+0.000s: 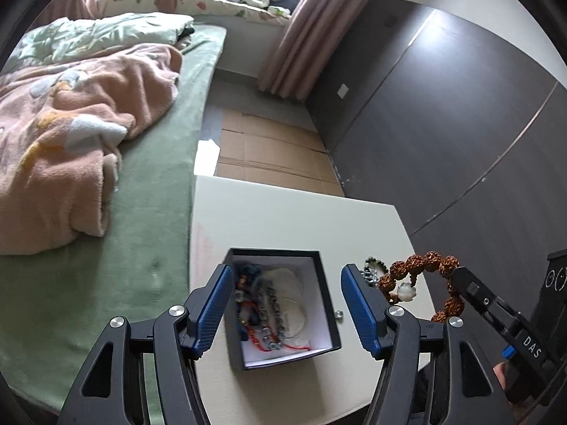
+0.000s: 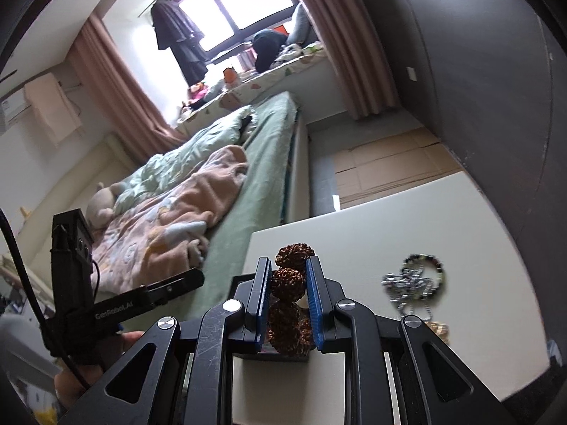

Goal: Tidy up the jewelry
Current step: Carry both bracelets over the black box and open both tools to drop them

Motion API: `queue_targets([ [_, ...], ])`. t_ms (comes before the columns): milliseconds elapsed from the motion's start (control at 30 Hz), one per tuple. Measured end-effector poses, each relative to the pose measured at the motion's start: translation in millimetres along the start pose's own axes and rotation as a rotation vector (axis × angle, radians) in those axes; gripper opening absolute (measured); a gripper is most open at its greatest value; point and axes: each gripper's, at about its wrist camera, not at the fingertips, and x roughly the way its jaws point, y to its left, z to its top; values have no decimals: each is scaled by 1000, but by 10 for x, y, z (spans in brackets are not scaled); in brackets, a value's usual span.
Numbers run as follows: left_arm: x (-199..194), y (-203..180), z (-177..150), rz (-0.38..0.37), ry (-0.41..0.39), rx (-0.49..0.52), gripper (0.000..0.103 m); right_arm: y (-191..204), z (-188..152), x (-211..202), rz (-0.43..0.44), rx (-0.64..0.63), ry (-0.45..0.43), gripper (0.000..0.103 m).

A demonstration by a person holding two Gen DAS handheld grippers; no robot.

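A black jewelry box with a white lining stands open on the white table. It holds several bracelets and chains in red, blue and silver. My left gripper hovers just above the box, open, with nothing between its blue pads. A brown bracelet of knobbly seed beads with a white flower charm hangs to the right of the box. My right gripper is shut on that bracelet, above the box's near edge. The left gripper shows from the side in the right wrist view.
A silver chain and a dark beaded bracelet lie on the table right of the box, with a gold piece nearer. A tiny silver bead sits beside the box. A green bed borders the table's left; a dark wall stands right.
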Motion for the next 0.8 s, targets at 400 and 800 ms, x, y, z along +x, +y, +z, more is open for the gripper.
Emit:
queue_targets([
  [400, -48, 203, 63, 20, -13, -47, 65, 277, -66, 389, 111, 16, 54, 21],
  [800, 0, 77, 47, 5, -13, -11, 84, -44, -83, 500, 9, 80, 133, 55],
])
